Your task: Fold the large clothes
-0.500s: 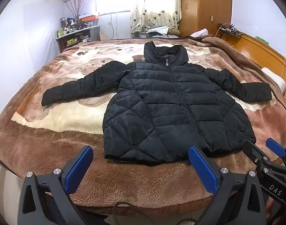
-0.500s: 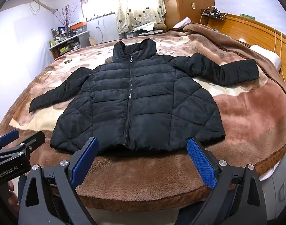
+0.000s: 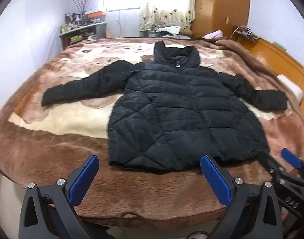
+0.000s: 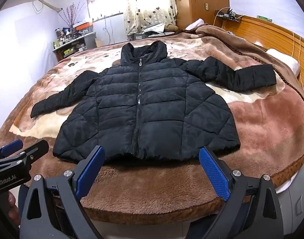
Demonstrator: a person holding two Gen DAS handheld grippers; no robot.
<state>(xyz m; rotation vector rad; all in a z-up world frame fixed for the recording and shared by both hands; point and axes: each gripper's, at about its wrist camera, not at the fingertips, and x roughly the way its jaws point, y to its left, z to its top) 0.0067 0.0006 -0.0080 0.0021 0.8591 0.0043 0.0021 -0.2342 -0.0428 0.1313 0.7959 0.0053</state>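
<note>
A black quilted puffer jacket [image 3: 179, 111] [image 4: 146, 111] lies flat and zipped on the bed, front up, hood toward the far side, both sleeves spread outward. My left gripper [image 3: 150, 171] hovers open over the near edge of the bed, just short of the jacket's hem, nothing between its blue pads. My right gripper [image 4: 152, 163] stands open the same way, its fingertips at the hem line on the jacket's middle and right part. The right gripper's tips [image 3: 281, 159] show at the right edge of the left wrist view; the left gripper's tips [image 4: 22, 149] show at the left of the right wrist view.
A fuzzy brown and cream blanket [image 3: 52, 143] [image 4: 271, 123] covers the bed. A wooden headboard [image 4: 271, 31] and a white pillow [image 4: 285, 61] run along the right. A cluttered desk [image 3: 80, 33], a curtained window and a wooden wardrobe [image 3: 221, 6] stand beyond the bed.
Both grippers have moved slightly forward toward the jacket's hem, and the jacket now looks a little closer. The jacket itself has not moved.
</note>
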